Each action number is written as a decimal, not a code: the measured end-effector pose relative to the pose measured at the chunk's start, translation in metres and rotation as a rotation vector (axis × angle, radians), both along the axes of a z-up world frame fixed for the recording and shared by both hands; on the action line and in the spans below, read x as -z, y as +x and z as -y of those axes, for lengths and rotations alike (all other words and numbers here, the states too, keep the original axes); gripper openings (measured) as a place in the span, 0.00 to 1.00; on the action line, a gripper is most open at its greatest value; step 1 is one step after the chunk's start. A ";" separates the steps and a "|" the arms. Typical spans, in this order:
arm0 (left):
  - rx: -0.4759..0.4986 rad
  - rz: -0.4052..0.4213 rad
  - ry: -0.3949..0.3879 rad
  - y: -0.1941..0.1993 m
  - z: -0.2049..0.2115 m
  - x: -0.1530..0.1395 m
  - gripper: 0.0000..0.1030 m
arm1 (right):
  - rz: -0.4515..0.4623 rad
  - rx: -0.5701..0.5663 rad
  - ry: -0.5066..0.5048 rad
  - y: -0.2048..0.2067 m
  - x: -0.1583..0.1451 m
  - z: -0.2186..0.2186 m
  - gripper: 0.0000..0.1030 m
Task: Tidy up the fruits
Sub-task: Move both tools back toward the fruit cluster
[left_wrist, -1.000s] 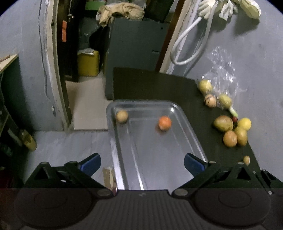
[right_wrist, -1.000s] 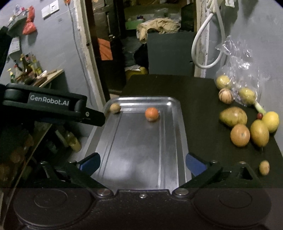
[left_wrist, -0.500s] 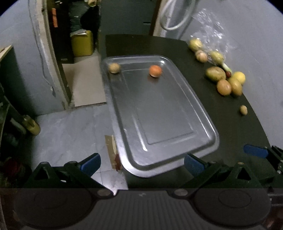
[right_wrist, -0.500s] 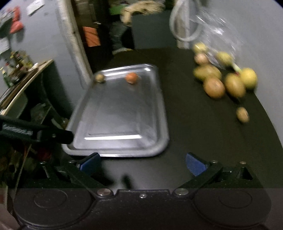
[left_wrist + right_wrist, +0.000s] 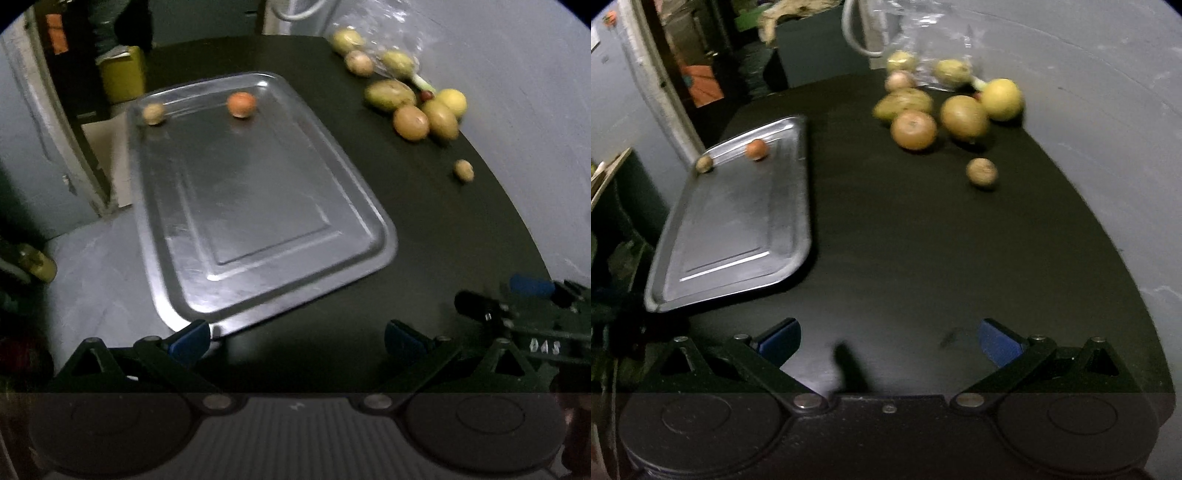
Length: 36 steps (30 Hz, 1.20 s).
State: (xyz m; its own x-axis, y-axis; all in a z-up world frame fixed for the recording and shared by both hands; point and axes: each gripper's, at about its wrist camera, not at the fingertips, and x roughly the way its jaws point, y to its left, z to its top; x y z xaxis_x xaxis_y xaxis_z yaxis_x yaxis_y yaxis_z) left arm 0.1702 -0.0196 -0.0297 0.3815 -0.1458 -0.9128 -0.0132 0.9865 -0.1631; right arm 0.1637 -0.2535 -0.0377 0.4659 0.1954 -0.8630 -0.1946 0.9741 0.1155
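Fingers of both grippers, left [image 5: 297,338] and right [image 5: 890,338], stand wide, empty. Next pick, by judgement: small fruit [image 5: 981,172] at 1 o'clock, then tray [image 5: 798,206].

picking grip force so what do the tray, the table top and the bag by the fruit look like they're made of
Tray: looks like thin pressed metal, steel or aluminium, with a brushed silver sheen, bright glints and stamped ridges.
Table top: dark, matte and smooth, hardly any reflection; could be painted wood or laminate, cannot tell.
Bag: clear crinkled plastic film, see-through with shiny creases.
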 end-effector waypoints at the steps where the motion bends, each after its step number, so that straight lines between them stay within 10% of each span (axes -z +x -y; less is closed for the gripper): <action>1: 0.014 -0.002 0.002 0.001 0.004 0.000 0.99 | 0.004 0.011 -0.001 0.001 0.000 0.003 0.99; 14: 0.122 -0.012 0.038 0.028 0.054 -0.003 0.99 | 0.109 0.081 -0.076 0.025 -0.003 0.035 0.99; 36: -0.015 0.075 0.021 0.154 0.087 0.005 0.99 | 0.209 -0.072 -0.132 0.096 0.018 0.042 0.99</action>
